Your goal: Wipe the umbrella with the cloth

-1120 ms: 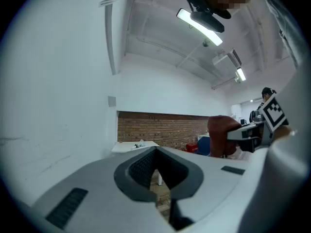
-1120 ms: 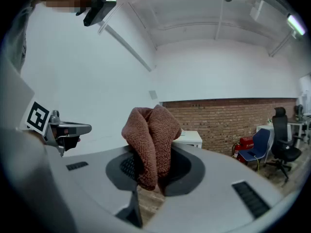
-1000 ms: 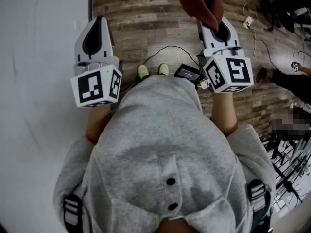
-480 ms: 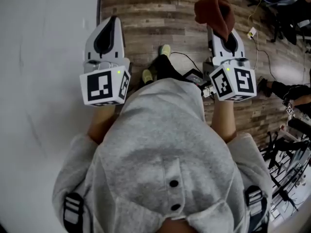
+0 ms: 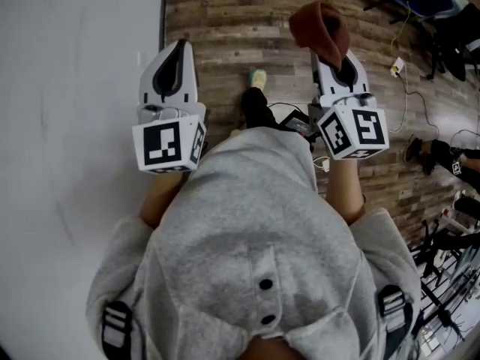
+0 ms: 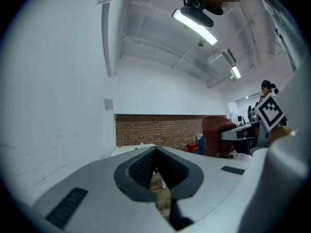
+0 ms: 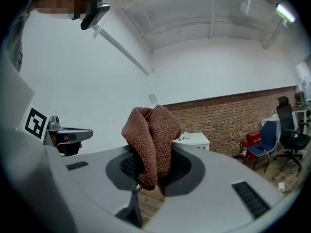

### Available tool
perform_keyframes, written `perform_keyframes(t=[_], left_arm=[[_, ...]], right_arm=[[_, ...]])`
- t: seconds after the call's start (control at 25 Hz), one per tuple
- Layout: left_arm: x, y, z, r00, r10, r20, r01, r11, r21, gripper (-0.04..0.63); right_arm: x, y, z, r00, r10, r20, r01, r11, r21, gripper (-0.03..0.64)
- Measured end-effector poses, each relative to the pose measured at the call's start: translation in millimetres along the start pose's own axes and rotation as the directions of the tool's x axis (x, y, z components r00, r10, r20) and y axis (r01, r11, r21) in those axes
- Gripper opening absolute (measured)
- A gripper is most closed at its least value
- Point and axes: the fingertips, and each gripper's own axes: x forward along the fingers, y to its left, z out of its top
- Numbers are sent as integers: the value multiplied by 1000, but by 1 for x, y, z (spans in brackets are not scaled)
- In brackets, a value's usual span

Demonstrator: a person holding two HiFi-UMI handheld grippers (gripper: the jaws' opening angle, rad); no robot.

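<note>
Foot [image 5: 257,79] stepped forward, left tool [image 5: 178,47] closed empty, right tool [image 5: 337,55] clamping one cloth [image 5: 316,27]

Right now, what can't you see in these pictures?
- Umbrella: in no view.
- Person's legs: head view, hidden under the grey hoodie; one shoe shows.
- Right hand-held gripper tips: head view, covered by the cloth.
- Things on the far white table: right gripper view, too small.
</note>
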Motion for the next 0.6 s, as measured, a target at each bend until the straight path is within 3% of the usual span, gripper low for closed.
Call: perform_keyframes(t=[0.28, 0.6], left_arm=[[99, 31, -17, 999, -30, -43, 30, 1000, 3, 14], [230, 37, -11, 997, -32, -72, 33, 999, 14, 14]], right_arm=[[94, -36, -9, 1000, 1, -26, 0, 1000, 24, 83], [196, -113, -2, 997, 19, -77, -16, 999, 43, 83]])
